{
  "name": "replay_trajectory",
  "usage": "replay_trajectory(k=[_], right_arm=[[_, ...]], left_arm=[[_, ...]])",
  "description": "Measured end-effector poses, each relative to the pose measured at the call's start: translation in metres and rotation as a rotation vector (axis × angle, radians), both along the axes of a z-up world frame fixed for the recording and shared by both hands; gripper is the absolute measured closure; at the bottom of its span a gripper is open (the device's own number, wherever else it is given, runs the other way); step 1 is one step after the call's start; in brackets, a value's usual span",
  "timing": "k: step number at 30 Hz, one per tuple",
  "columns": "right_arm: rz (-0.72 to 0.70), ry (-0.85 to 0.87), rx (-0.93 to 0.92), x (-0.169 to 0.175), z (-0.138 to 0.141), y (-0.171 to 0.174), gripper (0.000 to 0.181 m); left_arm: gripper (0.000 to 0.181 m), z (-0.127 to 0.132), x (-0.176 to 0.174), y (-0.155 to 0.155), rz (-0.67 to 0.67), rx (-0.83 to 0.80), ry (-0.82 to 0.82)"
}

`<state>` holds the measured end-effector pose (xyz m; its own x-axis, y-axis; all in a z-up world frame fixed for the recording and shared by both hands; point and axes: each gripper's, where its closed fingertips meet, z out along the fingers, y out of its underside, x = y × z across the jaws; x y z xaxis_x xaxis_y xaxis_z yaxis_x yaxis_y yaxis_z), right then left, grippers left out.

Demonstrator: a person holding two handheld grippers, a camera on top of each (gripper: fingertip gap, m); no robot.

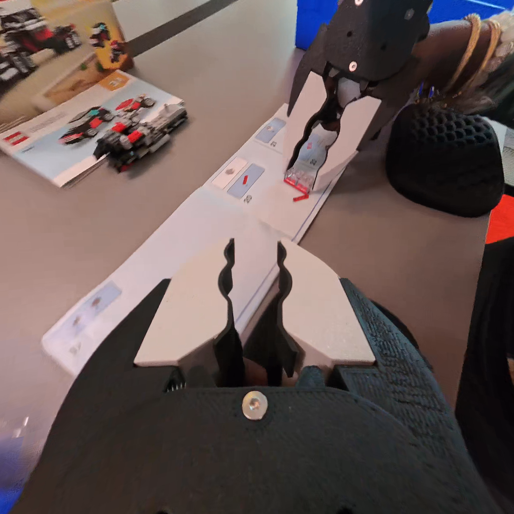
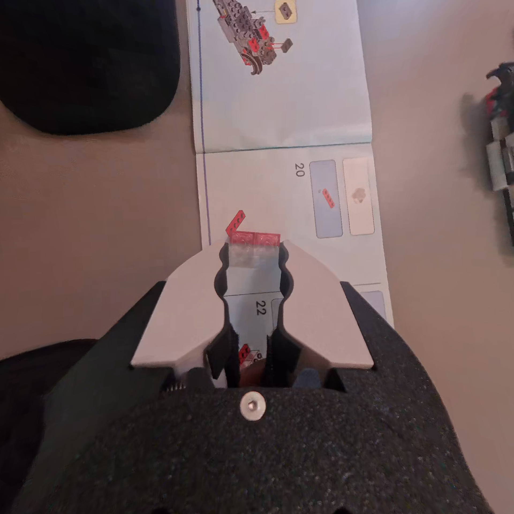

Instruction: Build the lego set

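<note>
Grey surface, closed booklet with part-built lego model far left, open instruction booklet centre, left gripper empty, jaws apart, right gripper clamping clear-and-red brick piece, black mesh bowl right.

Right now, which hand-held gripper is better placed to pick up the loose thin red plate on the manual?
Right hand-held gripper: the thin red plate lies just past its fingertips. But it already grips a clear-and-red piece.

Two tools, two booklets, one toy car, one box, one black pouch.
</note>
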<state>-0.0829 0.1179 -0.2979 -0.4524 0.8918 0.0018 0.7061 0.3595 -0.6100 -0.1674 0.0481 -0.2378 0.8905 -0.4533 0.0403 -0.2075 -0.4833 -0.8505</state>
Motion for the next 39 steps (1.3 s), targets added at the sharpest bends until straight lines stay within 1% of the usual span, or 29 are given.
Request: replay_trajectory(k=[2,6,7,8,12,14,16,17,19,22,24,26,28,31,33,34,35,36,38,39], right_arm=[[0.041,-0.017,0.004,-0.003,-0.001,-0.001,0.147],[0.06,-0.006,0.022,-0.008,-0.002,-0.003,0.146],[0.053,-0.007,0.022,-0.008,-0.003,-0.003,0.143],[0.043,-0.002,0.016,-0.008,-0.002,-0.003,0.138],[0.001,0.05,-0.056,-0.009,0.008,-0.006,0.133],[-0.033,0.071,-0.093,-0.008,0.015,-0.005,0.129],[-0.067,0.117,-0.114,-0.008,0.023,-0.002,0.127],[-0.085,0.15,-0.126,-0.008,0.029,-0.001,0.125],[-0.129,0.225,-0.156,-0.008,0.04,0.003,0.126],[-0.217,0.333,-0.192,-0.004,0.054,0.014,0.127],[-0.263,0.389,-0.229,-0.001,0.06,0.019,0.129],[-0.298,0.425,-0.254,0.002,0.062,0.025,0.13],[-0.32,0.448,-0.261,0.004,0.062,0.029,0.132],[-0.333,0.466,-0.263,0.006,0.061,0.032,0.132],[-0.332,0.483,-0.266,0.004,0.061,0.033,0.133],[-0.328,0.486,-0.269,0.003,0.061,0.032,0.133],[-0.322,0.484,-0.27,0.002,0.06,0.031,0.133],[-0.317,0.481,-0.264,0.002,0.06,0.03,0.133],[-0.316,0.477,-0.238,0.003,0.059,0.03,0.133],[-0.317,0.478,-0.223,0.004,0.059,0.031,0.133]], left_arm=[[0.151,0.0,-0.011,-0.02,0.036,-0.001,0.013],[0.149,-0.005,-0.024,-0.054,0.091,-0.031,0.022],[0.149,-0.005,-0.025,-0.06,0.1,-0.034,0.014],[0.148,-0.005,-0.025,-0.065,0.105,-0.029,0.005],[0.147,0.0,-0.027,-0.076,0.12,-0.003,-0.015],[0.146,0.006,-0.035,-0.08,0.146,0.013,-0.006],[0.146,0.013,-0.049,-0.088,0.192,0.016,0.018],[0.146,0.015,-0.062,-0.094,0.235,0.007,0.039],[0.147,0.021,-0.096,-0.108,0.365,-0.025,0.088],[0.146,0.026,-0.16,-0.14,0.644,-0.124,0.167],[0.147,0.026,-0.188,-0.157,0.762,-0.182,0.18],[0.147,0.028,-0.21,-0.163,0.844,-0.2,0.177],[0.146,0.029,-0.22,-0.157,0.845,-0.188,0.153],[0.146,0.043,-0.239,-0.13,0.804,-0.116,0.103],[0.146,0.054,-0.267,-0.106,0.787,-0.076,0.082],[0.147,0.055,-0.289,-0.094,0.817,-0.087,0.071],[0.149,0.052,-0.316,-0.086,0.88,-0.121,0.076],[0.157,0.046,-0.342,-0.078,0.932,-0.166,0.081],[0.159,0.024,-0.376,-0.061,0.968,-0.278,0.024],[0.156,0.01,-0.386,-0.057,0.984,-0.356,-0.004]])
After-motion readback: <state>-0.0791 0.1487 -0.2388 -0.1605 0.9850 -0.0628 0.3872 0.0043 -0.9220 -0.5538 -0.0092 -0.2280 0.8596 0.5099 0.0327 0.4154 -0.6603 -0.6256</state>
